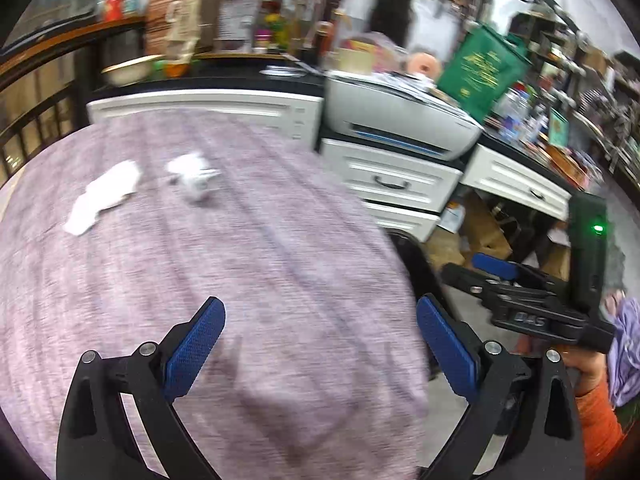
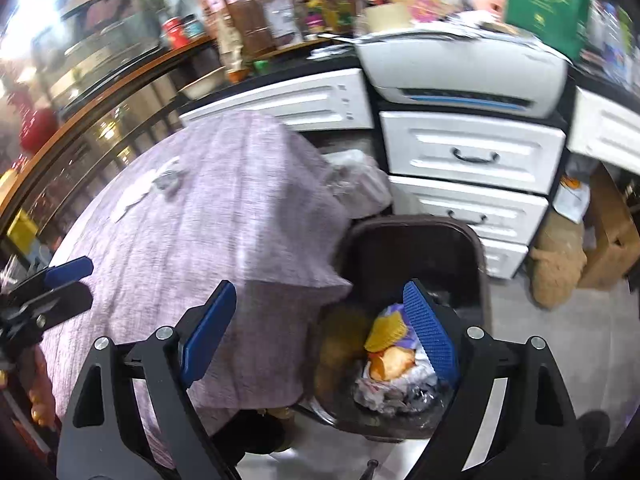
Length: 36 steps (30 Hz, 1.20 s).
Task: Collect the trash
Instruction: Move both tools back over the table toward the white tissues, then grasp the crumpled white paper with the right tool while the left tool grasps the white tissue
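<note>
Plainly, both claws stand released with nothing between their blue pads. The left claw (image 1: 320, 344) hangs over the near part of the desk (image 1: 240, 280), which is draped in a mauve woven cloth, while the right claw (image 2: 324, 332) sits past the desk's right edge, above a dark bin (image 2: 476, 248) on the floor. The bin stands just beside the desk's right corner, which looks deliberate: anything lifted off the cloth needs only a short swing to the right to be dropped in. It already holds a heap of wrappers and crumpled paper (image 2: 396, 364), so part of the collecting seems done.

Two pieces remain on the cloth, towards its far left. A flat white tissue (image 1: 106, 196) lies spread out, and just to its right, apart from it, sits a crumpled white wad (image 1: 192, 178). Both are blurred, so their exact material is hard to tell. They lie well apart from the left claw, ahead of it and to the left, and farther yet from the right claw, which has the whole width of the cloth between it and them. The left claw looks the better placed to reach for them.
</note>
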Available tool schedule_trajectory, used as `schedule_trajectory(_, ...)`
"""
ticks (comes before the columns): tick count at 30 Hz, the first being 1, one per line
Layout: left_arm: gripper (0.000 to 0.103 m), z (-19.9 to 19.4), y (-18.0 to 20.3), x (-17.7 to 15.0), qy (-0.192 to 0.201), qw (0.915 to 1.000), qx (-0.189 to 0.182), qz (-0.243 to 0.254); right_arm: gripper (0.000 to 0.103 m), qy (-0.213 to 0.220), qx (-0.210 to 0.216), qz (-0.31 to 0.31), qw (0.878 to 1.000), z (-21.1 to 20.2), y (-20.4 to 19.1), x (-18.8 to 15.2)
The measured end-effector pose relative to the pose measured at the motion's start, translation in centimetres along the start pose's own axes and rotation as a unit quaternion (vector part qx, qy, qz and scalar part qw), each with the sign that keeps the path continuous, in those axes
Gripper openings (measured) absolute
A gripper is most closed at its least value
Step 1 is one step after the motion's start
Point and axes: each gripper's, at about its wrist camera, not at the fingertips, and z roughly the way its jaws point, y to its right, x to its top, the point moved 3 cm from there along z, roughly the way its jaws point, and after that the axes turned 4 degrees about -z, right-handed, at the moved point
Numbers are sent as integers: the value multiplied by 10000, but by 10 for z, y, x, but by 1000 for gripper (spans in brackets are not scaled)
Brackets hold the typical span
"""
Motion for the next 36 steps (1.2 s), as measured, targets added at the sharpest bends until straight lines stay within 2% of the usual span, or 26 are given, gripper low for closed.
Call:
schedule_trajectory(7, 95, -20, -67, 2, 196, 9975, 537, -409, 85, -41, 426, -313, 9986, 9, -43, 23)
schedule_trajectory(12, 95, -33, -120, 4, 323, 9924, 957, -699, 85, -176, 794, -637, 9946, 21, -82, 43)
schedule_trajectory(18, 95, -33, -166, 13, 281, 9862, 1359, -898, 85, -346, 1001, -1174, 9874, 44, -127, 60)
schedule_trajectory(22, 95, -22, -183, 18, 145, 9854, 1417, -933, 85, -483, 1114, -1420, 9824, 66, -157, 73)
schedule_trajectory(27, 95, -5, -193, 25, -49, 9853, 1415, -960, 85, -689, 867, -1808, 9773, 104, -184, 89)
schedule_trajectory(33, 95, 12, -194, 40, -180, 9859, 1480, -759, 69, -983, 570, -1891, 9754, 149, -198, 109)
schedule_trajectory(36, 95, 21, -196, 46, -238, 9858, 1497, -715, 55, -1145, 554, -1745, 9764, 167, -200, 114)
